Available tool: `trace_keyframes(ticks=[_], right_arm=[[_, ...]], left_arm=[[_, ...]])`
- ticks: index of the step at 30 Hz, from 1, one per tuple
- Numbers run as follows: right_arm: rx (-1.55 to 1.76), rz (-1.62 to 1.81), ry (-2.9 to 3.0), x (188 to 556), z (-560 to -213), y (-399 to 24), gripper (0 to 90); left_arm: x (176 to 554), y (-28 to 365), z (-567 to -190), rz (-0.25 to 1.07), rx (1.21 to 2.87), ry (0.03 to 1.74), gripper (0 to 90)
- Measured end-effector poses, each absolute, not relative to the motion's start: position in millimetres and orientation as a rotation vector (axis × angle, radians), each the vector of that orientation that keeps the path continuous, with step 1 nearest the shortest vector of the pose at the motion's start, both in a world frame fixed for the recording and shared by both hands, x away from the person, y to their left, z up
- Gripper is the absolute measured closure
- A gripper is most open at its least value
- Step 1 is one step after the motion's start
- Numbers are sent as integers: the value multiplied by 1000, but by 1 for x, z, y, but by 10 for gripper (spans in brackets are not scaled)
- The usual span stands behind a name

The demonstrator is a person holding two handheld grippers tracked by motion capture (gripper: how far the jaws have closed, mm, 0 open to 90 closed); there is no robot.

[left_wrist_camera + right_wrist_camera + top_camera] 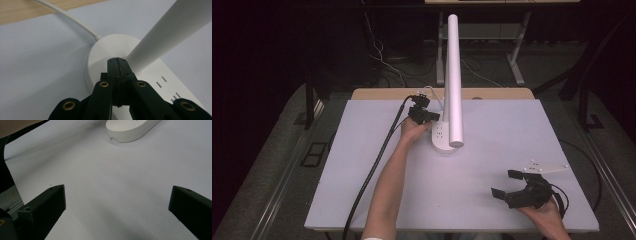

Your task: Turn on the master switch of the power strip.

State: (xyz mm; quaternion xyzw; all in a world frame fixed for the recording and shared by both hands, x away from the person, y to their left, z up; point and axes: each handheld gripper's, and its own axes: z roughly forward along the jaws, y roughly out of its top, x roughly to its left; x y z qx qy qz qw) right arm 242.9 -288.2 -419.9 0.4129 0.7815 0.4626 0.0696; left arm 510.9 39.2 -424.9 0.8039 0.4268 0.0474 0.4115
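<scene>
In the high view the white desk lamp (447, 135) stands a little above and left of the middle of the frame, its oval base flat on the pale table (492, 200) and its long white tube rising toward the top edge. The left tool (428, 116) sits at the left rim of that base, with the person's left forearm running up to it from the bottom edge and its black cable (377, 165) trailing down the left side. In the left gripper view this tool (117, 60) has its two black jaws pressed flat together with nothing between them, the tips resting over the lamp base (107, 50) right where the tube (170, 30) meets it; a white cord (72, 18) leaves the base toward the upper left. The right tool (507, 184) lies in the lower right of the high view, well apart from the lamp, jaws spread wide and holding nothing. In the right gripper view its jaws stand far apart over bare table, the lamp's base (130, 127) at the top edge.
</scene>
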Motion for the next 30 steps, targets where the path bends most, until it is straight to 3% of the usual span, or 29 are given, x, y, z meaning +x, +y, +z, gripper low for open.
trace_keyframes(ticks=[30], right_arm=[[1240, 1386, 2344, 242, -420, -288, 5]], left_arm=[[507, 35, -428, 115, 2015, 1120, 900]])
